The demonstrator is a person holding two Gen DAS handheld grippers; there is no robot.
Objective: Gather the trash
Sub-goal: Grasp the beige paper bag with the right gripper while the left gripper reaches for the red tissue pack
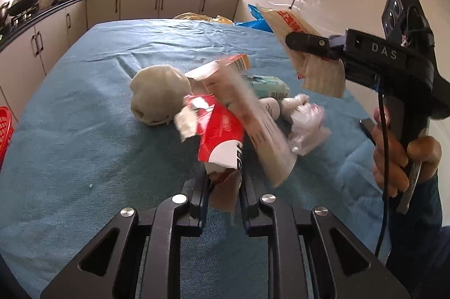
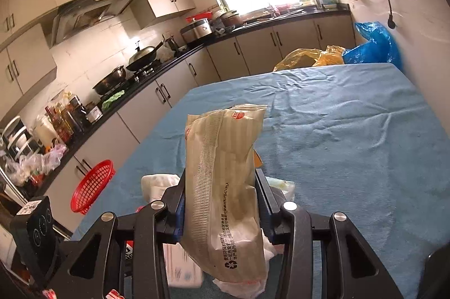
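1. Two handheld grippers work over a counter (image 1: 84,107) covered with a blue cloth, in a kitchen.
2. Left gripper (image 1: 225,181): its fingers are closed on the lower end of a red-and-white wrapper (image 1: 220,134), which sticks up out of them toward the pile.
3. Right gripper (image 2: 220,197): its fingers clamp a tan paper bag (image 2: 222,181) with printed text and a recycling mark; the bag stands upright between the pads and rises well above them.
4. From the left wrist view, the right gripper appears at the right edge, held by a hand (image 1: 393,152), with the tan bag hanging from its fingers above the counter.
5. Remaining trash lies in a pile near the middle of the counter: a grey crumpled lump (image 1: 159,98), a blurred beige carton (image 1: 247,116), a pale green packet (image 1: 267,86) and a crumpled clear plastic bag (image 1: 306,124).
6. Beside the counter's left edge sits a red mesh basket (image 2: 92,186).
7. Beyond the far end of the counter lie a yellow plastic bag (image 2: 306,57) and a blue plastic bag (image 2: 374,45).
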